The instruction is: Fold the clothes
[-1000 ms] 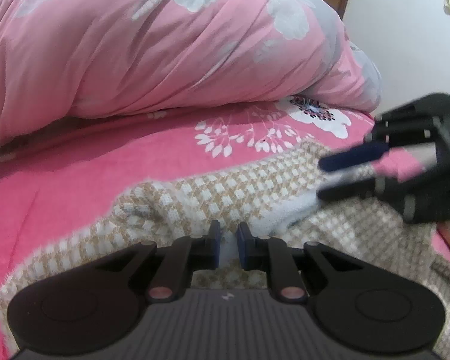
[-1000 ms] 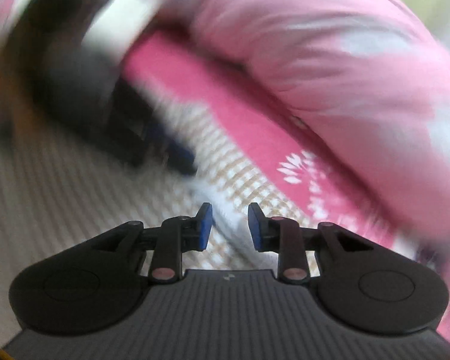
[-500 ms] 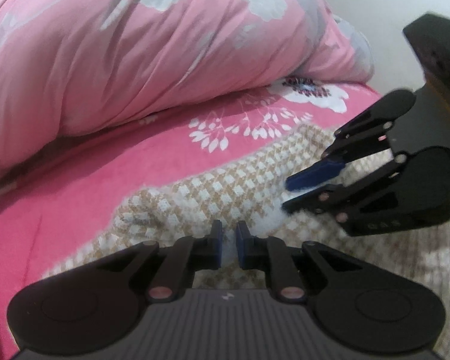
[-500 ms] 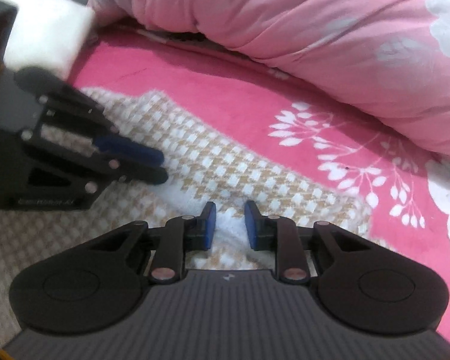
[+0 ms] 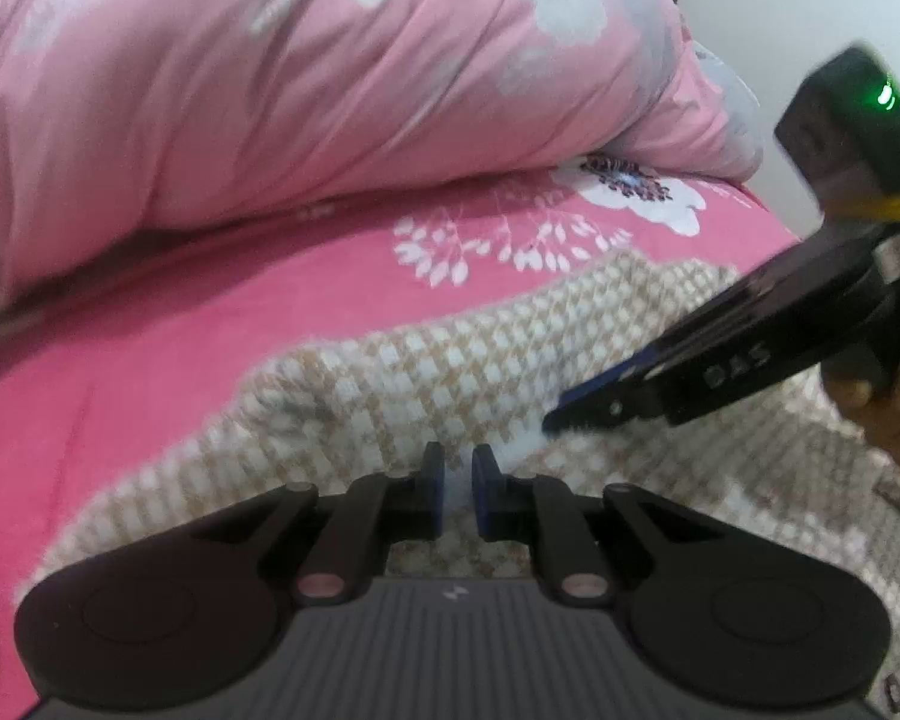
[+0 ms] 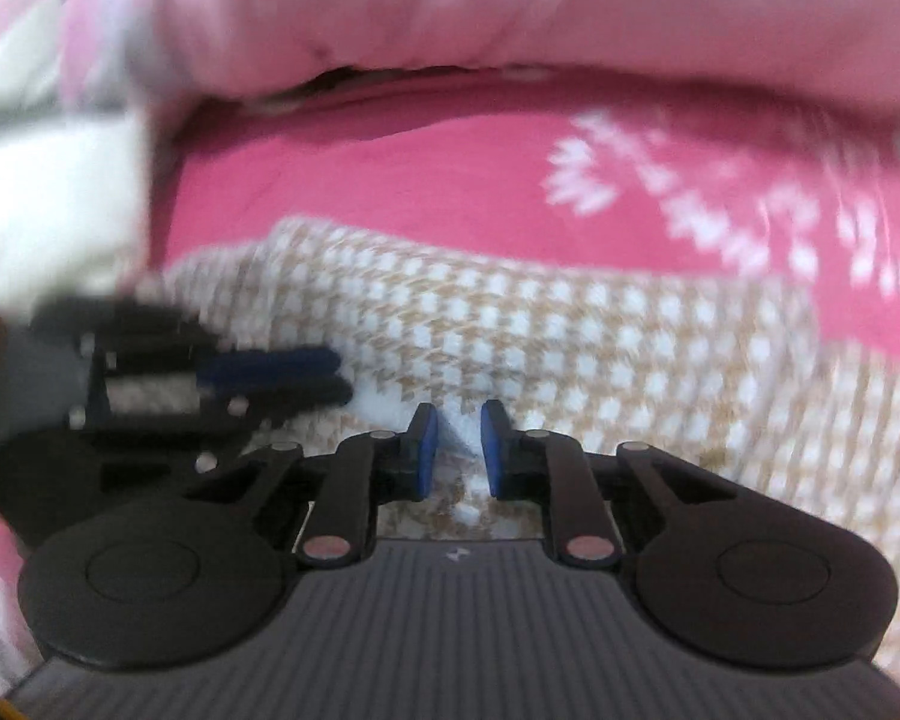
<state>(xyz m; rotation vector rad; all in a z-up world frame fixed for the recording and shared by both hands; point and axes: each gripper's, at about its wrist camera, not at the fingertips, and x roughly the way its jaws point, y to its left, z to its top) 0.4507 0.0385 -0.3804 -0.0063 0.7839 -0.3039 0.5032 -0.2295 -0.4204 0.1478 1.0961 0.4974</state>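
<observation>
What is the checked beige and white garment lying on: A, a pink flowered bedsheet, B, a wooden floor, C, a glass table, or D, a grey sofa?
A: the checked garment lies spread on the pink flowered bedsheet, below a bunched pink quilt.

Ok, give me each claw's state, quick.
Left claw: shut on the checked garment.
Right claw: closing, garment fold between its pads, not yet pinched.
</observation>
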